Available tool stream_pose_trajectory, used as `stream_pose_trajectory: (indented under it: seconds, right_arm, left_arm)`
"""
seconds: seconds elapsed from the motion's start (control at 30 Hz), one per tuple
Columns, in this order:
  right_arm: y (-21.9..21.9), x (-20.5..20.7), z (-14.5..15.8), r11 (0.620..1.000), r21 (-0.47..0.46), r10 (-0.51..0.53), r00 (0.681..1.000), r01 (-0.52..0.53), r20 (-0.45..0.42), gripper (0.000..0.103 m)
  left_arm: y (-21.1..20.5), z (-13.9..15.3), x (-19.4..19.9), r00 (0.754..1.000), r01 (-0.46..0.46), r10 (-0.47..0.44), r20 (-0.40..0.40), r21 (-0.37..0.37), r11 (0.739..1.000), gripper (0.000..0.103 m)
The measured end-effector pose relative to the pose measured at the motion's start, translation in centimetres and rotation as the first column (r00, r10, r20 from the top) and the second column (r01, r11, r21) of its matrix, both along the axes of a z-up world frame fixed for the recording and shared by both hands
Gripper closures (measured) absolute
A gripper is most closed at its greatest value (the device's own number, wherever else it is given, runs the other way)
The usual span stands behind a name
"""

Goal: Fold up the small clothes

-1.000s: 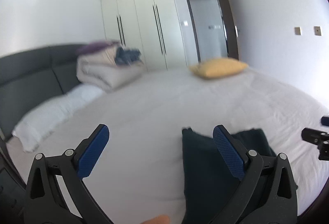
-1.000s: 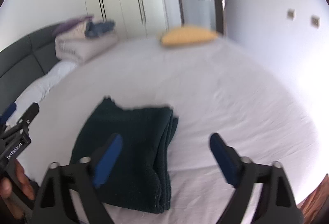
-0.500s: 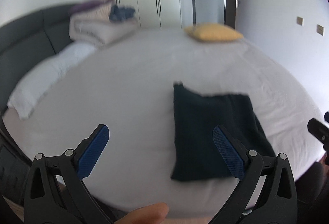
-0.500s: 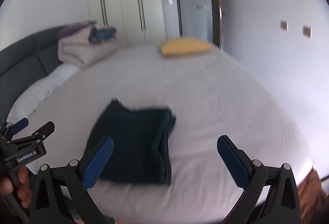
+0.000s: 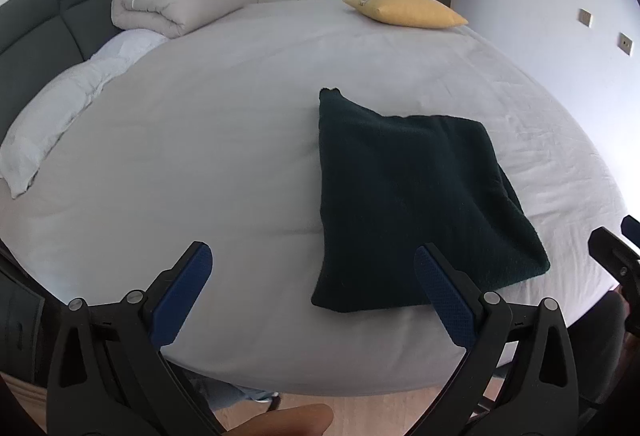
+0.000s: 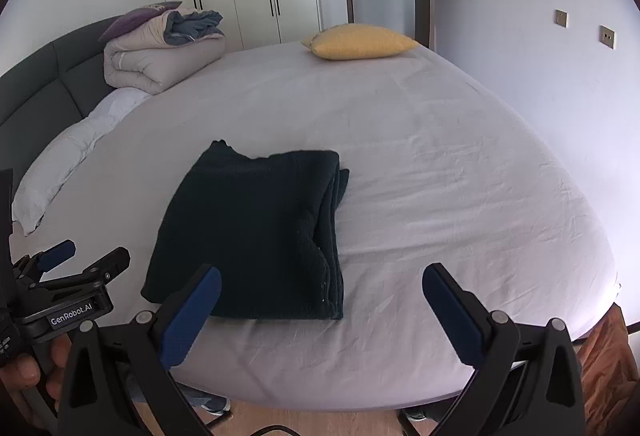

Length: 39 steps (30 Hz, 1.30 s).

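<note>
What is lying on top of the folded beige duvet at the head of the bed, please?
On the beige duvet lie a purple cushion and a crumpled blue-grey garment. Anything behind them is hidden.

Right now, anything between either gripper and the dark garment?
Nothing visible. The garment lies folded on bare sheet near the bed's front edge, with both grippers open just in front of it: left, right. The yellow pillow and duvet sit far back.
</note>
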State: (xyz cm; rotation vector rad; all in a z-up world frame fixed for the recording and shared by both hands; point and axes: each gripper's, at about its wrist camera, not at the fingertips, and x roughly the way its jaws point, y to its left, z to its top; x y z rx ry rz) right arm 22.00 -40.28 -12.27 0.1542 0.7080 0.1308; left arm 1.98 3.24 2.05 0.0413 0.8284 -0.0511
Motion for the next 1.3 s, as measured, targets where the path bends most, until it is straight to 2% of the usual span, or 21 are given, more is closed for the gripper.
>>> stream_pose_trajectory:
  seconds: [0.37, 1.3]
  right_arm:
    - [0.00, 0.40, -0.57, 1.000, -0.013, -0.001, 1.000, 0.001, -0.014, 0.000]
    - [-0.04, 0.40, -1.12, 1.000, -0.009, -0.005, 1.000, 0.005, -0.022, 0.000]
  left_arm:
    - [0.46, -0.24, -0.03, 1.000, 0.008, -0.008, -0.019, -0.033, 0.999, 0.000]
    - [0.11, -0.64, 0.20, 1.000, 0.007, -0.008, -0.024, -0.041, 0.999, 0.000]
